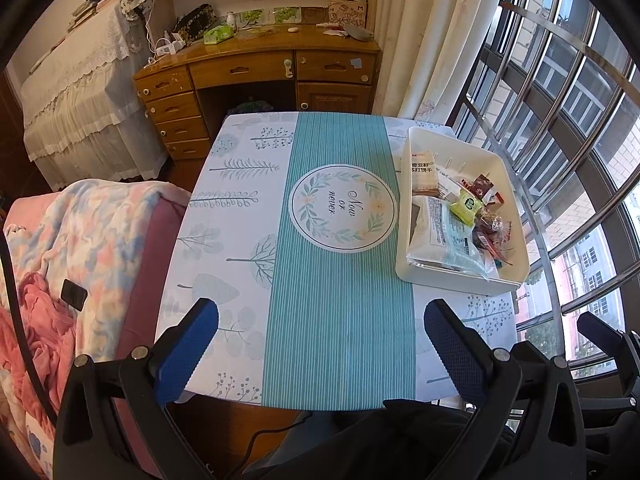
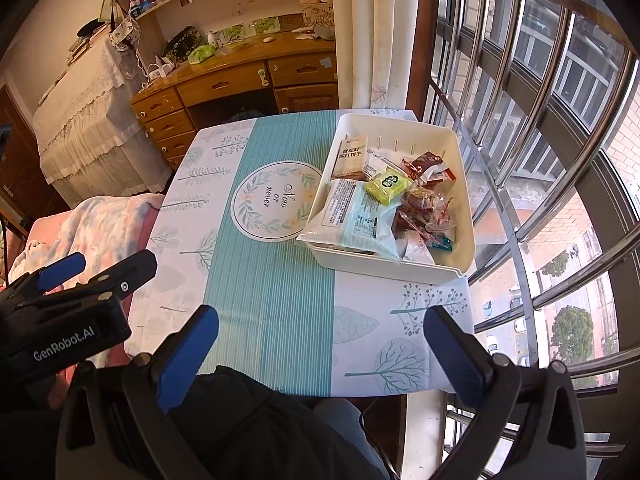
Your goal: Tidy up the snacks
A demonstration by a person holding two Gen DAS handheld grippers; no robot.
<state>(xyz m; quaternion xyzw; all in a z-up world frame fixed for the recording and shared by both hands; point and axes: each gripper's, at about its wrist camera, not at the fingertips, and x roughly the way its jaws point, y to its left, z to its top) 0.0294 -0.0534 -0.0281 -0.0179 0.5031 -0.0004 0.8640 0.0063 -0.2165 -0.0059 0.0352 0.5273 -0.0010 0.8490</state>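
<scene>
In the left wrist view, the left gripper [image 1: 320,344] hangs over the tabletop's near edge with its blue-padded jaws wide apart and nothing between them. A white bin [image 1: 504,280] sits at the right edge of the tablecloth [image 1: 340,320], piled with snacks: a large pale packet [image 1: 444,236], a yellow-green packet [image 1: 466,204] and a cracker pack [image 1: 422,172]. In the right wrist view, the right gripper [image 2: 320,348] is likewise spread and empty above the near edge, the bin [image 2: 384,268] lies toward the far right corner, and the left gripper [image 2: 96,268] shows near the left edge.
</scene>
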